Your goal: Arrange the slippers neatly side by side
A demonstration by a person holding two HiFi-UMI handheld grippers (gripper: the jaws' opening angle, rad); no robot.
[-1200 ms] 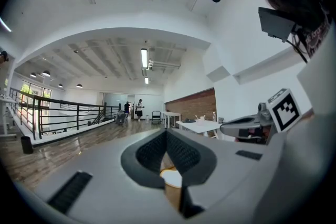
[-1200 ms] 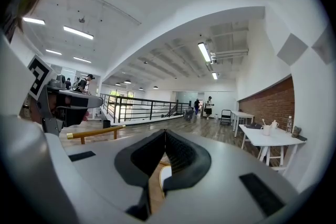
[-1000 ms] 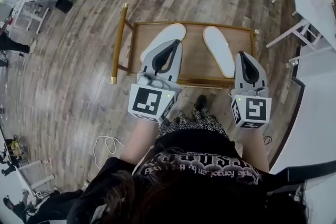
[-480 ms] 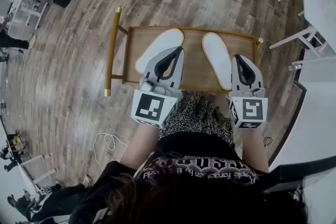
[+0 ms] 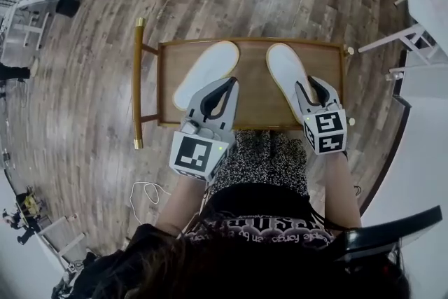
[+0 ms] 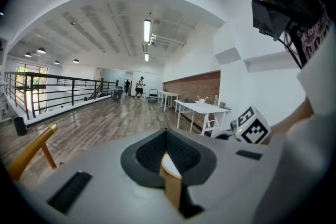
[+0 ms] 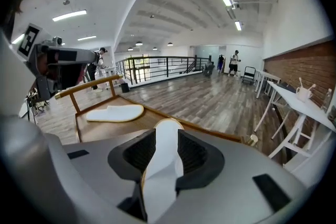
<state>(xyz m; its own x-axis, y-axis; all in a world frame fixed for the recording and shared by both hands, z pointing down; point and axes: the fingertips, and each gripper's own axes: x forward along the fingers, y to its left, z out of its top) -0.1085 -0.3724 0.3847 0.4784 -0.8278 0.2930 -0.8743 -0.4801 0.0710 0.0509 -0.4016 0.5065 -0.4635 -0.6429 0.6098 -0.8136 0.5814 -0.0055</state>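
Pair: white slippers lying flat on wooden tray [image 5: 255,91], splayed; far ends near each other by far edge, near ends well apart.
Left side: left slipper [image 5: 206,66] slanted from near-left corner toward middle of far edge.
Right side: right slipper [image 5: 283,70] slanted from far edge toward near-right corner.
Right hand: right gripper [image 5: 306,82] with jaws apart, just been opening, straddling near end of right slipper.
Left hand: left gripper [image 5: 231,80] with jaws together, tip over near part of left slipper; contact unclear.
Carrier: tray on plank floor [image 5: 84,80], handle bar [image 5: 136,84] along left end.
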